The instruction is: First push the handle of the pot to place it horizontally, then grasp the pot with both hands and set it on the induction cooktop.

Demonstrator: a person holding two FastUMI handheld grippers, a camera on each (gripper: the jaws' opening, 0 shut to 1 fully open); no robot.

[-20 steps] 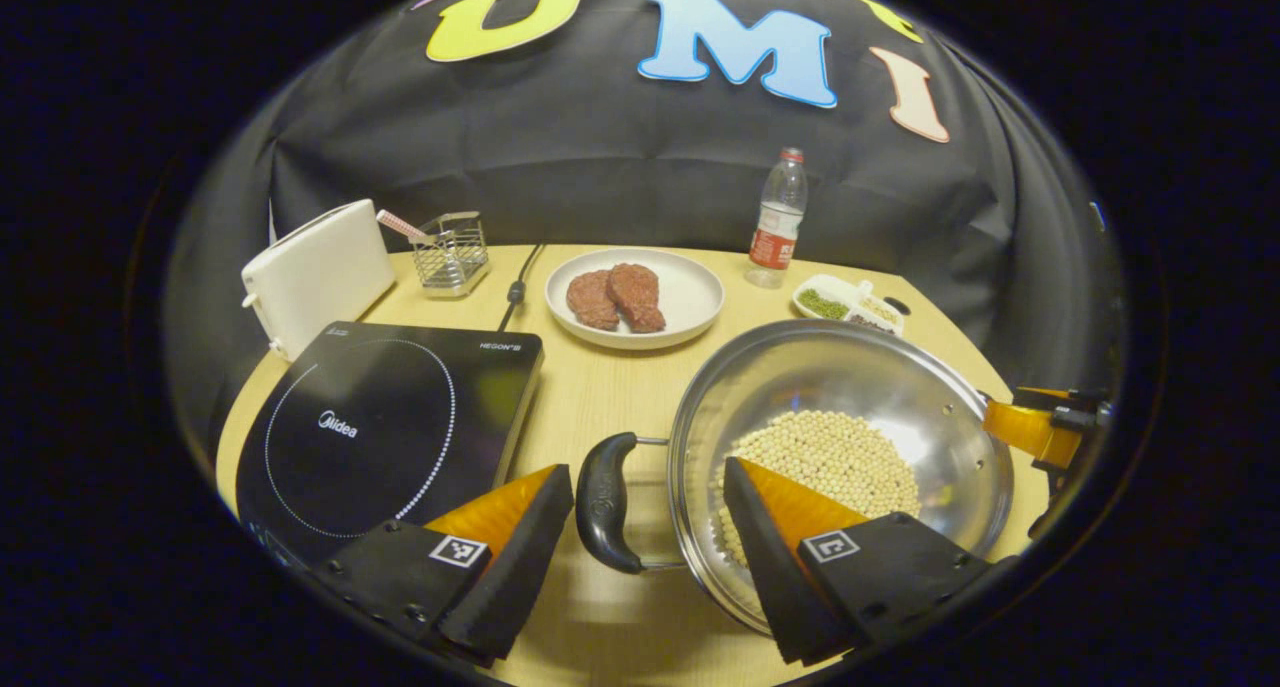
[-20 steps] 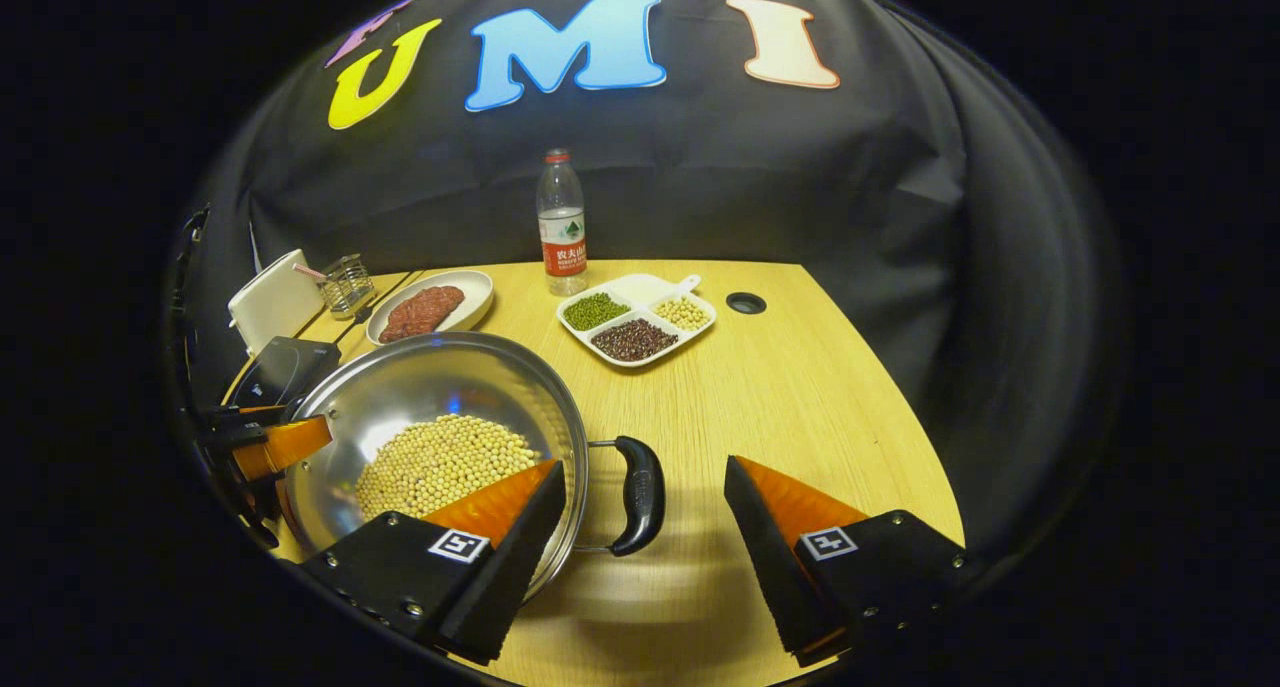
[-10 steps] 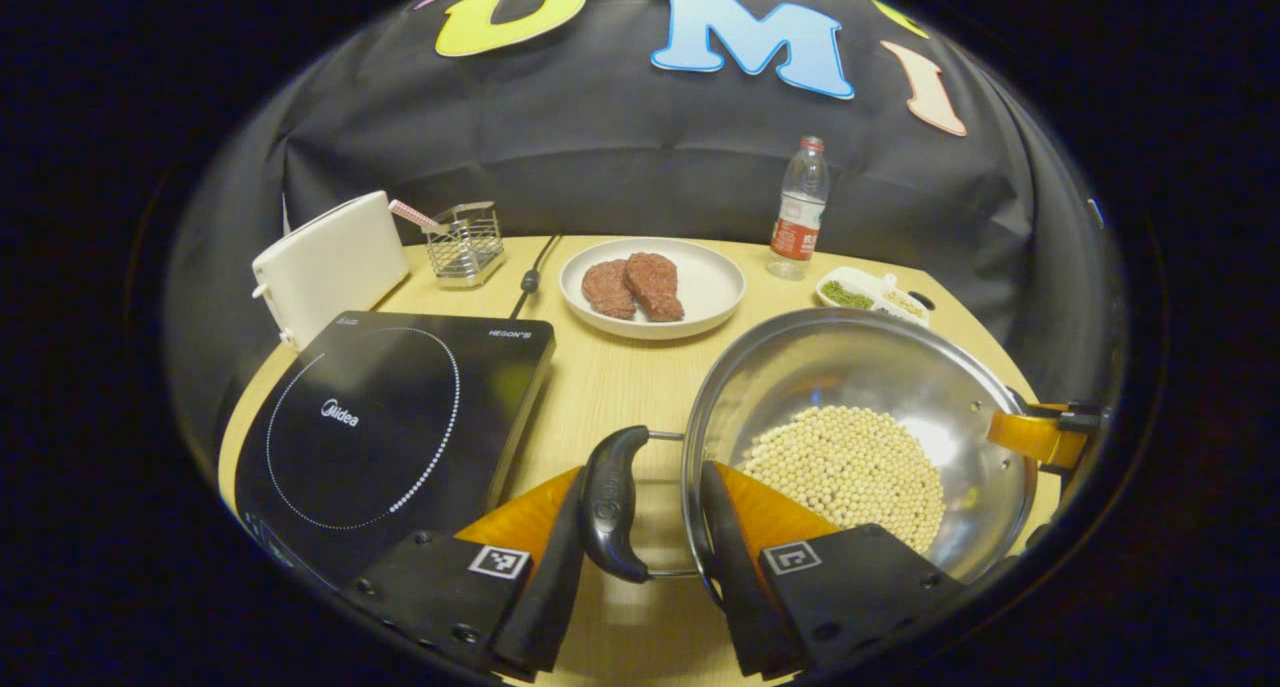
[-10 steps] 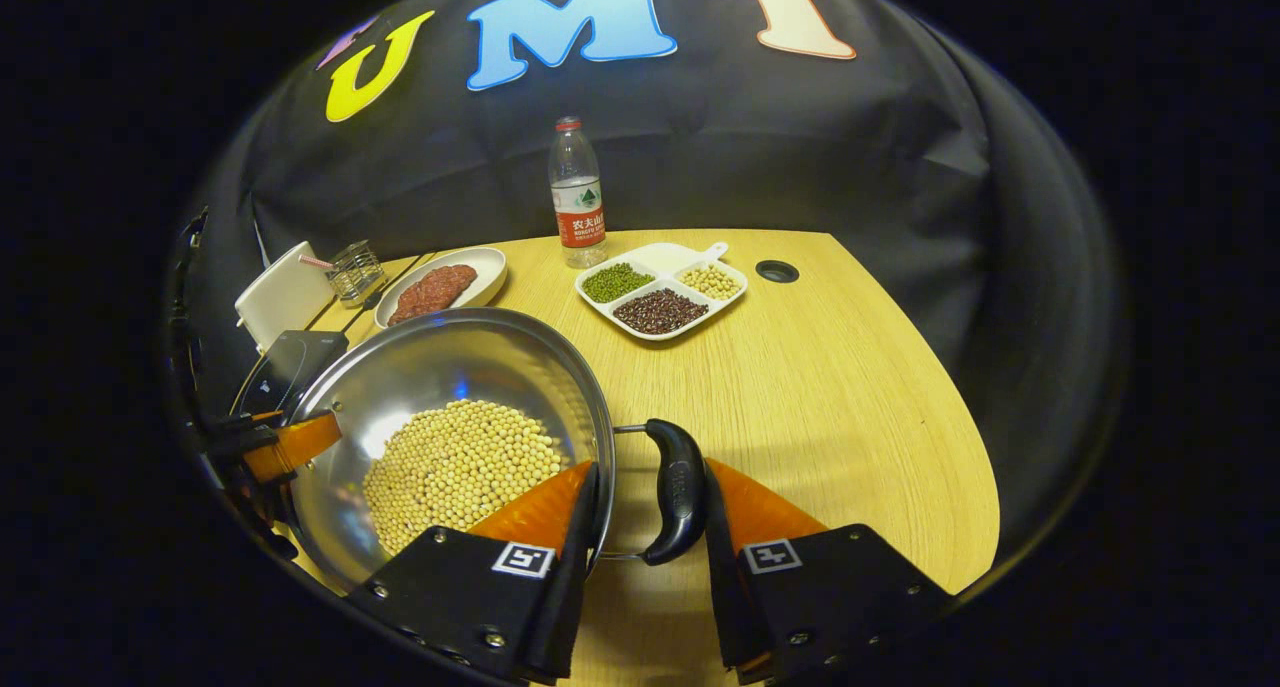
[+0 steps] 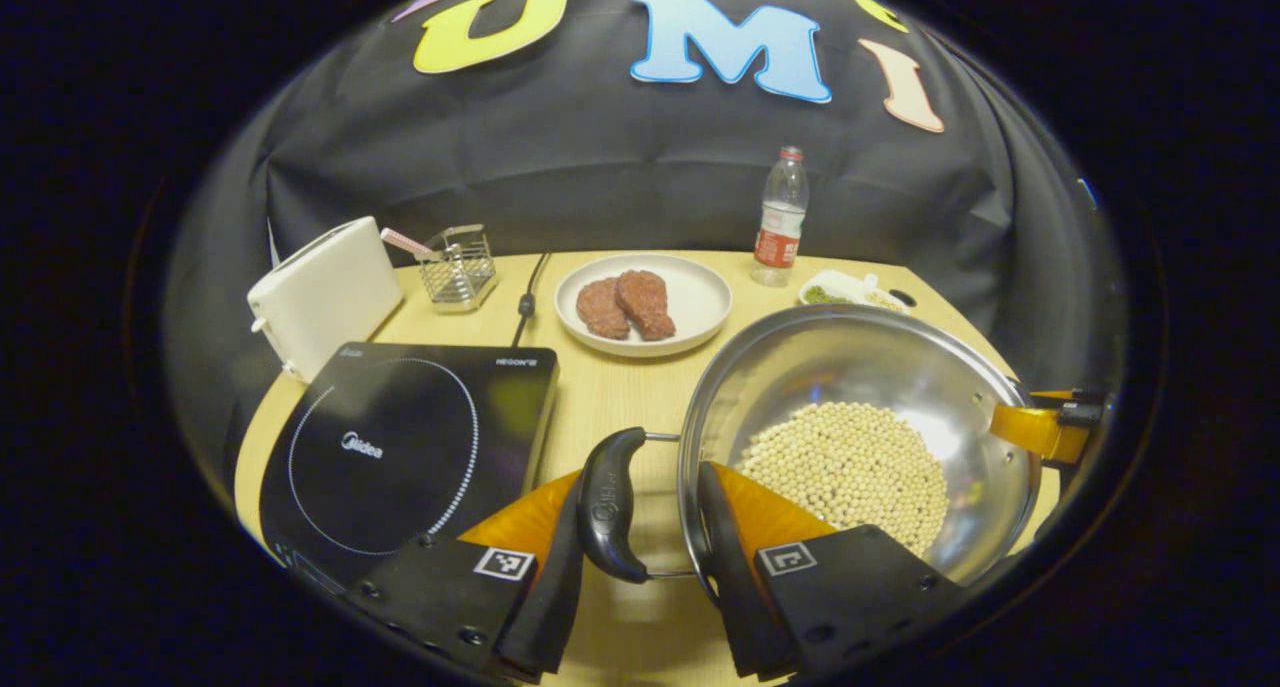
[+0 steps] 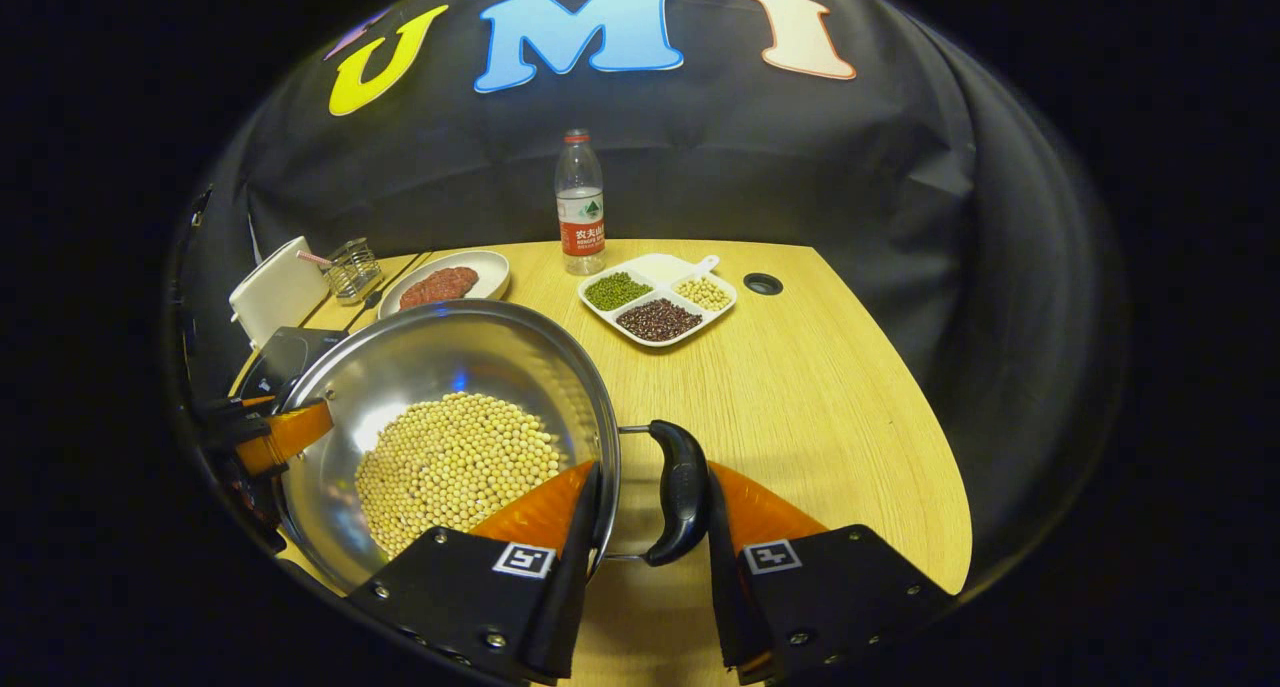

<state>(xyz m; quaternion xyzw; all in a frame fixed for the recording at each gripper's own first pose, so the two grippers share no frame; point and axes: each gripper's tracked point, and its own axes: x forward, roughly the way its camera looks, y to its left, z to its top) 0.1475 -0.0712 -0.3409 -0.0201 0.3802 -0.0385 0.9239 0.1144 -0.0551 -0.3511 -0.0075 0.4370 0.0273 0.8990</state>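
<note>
Left gripper view: both claws (image 5: 640, 557) (image 6: 645, 557) clenched on the shiny steel pot's (image 5: 800, 367) curved black handles (image 5: 608, 504).

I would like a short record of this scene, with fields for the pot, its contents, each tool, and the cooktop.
pot: steel pot, between the two tools
contents: pale beans
left tool: left tool, shut on the left handle
right tool: right tool, shut on the right handle
cooktop: induction cooktop, bare, beside the pot
</note>
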